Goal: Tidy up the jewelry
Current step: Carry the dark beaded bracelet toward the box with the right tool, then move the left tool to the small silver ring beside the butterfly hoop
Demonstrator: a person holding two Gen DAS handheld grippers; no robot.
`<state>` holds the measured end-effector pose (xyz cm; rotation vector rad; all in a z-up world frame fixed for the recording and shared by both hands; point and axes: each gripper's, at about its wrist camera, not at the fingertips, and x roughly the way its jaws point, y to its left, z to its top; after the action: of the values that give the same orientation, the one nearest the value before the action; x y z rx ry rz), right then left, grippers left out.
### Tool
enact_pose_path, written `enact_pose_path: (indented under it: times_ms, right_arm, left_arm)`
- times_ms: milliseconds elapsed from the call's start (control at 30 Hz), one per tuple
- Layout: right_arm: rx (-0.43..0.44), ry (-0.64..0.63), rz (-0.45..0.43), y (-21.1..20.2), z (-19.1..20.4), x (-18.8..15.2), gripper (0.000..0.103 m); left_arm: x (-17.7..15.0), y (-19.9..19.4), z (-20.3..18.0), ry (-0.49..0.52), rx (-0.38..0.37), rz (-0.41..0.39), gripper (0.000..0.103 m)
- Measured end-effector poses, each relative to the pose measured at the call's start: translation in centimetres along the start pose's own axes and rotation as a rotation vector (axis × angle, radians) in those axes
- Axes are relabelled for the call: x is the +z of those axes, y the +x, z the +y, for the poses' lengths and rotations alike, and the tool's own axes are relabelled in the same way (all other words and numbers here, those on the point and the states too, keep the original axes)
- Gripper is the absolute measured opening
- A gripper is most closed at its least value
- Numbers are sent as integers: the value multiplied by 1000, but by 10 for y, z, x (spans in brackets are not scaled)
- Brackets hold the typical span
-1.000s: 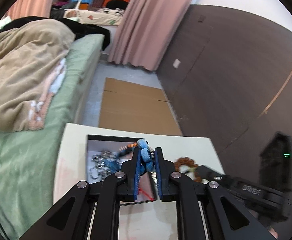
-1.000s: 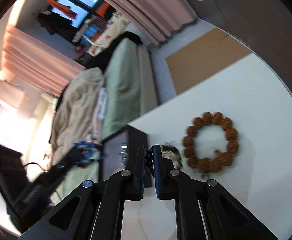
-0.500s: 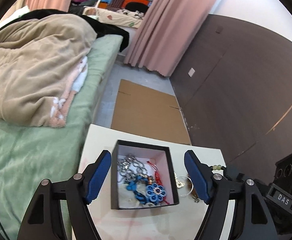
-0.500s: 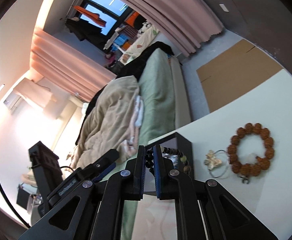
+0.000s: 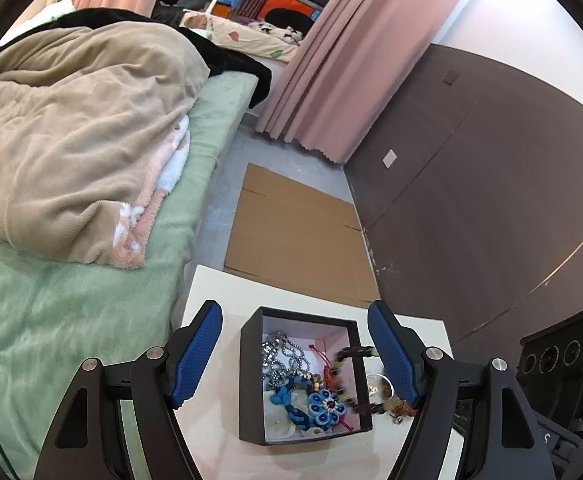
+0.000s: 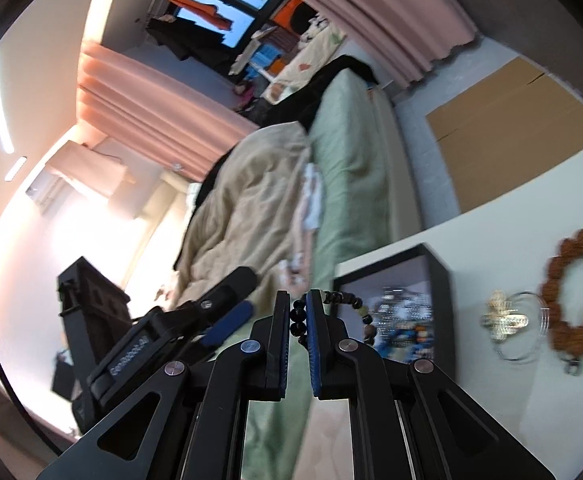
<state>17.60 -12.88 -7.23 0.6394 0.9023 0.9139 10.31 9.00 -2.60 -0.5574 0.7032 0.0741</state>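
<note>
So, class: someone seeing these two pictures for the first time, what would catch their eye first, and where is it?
Probably the black box on the white table, between the open left gripper, with a blue flower ornament and silver chain inside. Next, the dark bead bracelet pinched in the right gripper beside the box. To the right lies a brown bead bracelet.

On the table [image 5: 227, 300] before me sits a box [image 5: 251, 380], between my left claw's [image 5: 295, 354] spread fingers, with a chain [image 5: 281, 354] and a flower charm [image 5: 327, 404] lying in it. My right claw [image 6: 299, 314] holds a bead string [image 6: 347, 302] over the box's right wall. Right of the box lie a brooch [image 6: 505, 320] and then a bead bracelet [image 6: 575, 292]; the bed [image 5: 71, 280] stands left of the table.
</note>
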Motion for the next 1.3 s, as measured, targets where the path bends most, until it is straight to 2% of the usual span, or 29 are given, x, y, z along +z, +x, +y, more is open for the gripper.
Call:
enact_pose_path:
  times_ms: [33,67,100,167,300,433,867,1100,1300]
  right_arm:
    - [-24,-7,0,4,0,1,10]
    - [-59,-13,5,6,0,1,15]
    - [-108,-13,21,10,-3,3,36]
    - [-189,23,40,10,-14,4,65]
    - [-196,75,18,-9,-30,10,65]
    - [-229,69,-27,-38,-34,15,66]
    - [-348,77,-41,-93,-55,14,66]
    - [-393,122,-59,-116,-70,12,66]
    - [-446,178,-60,-134,-89,11,66]
  left_arm:
    - [1,1,1,-4,0,-1,76]
    - [2,1,1,-6,-1,0,76]
    - [2,2,1,-8,-2,1,76]
    - [2,4,0,-8,-7,7,76]
    - [1,8,-6,2,-18,17,76]
    - [-4,10,-16,29,-25,28,76]
    - [-34,15,-61,142,-59,68,76]
    - [-57,23,-88,208,-78,106,76]
    - [-79,39,-111,297,-70,161,62]
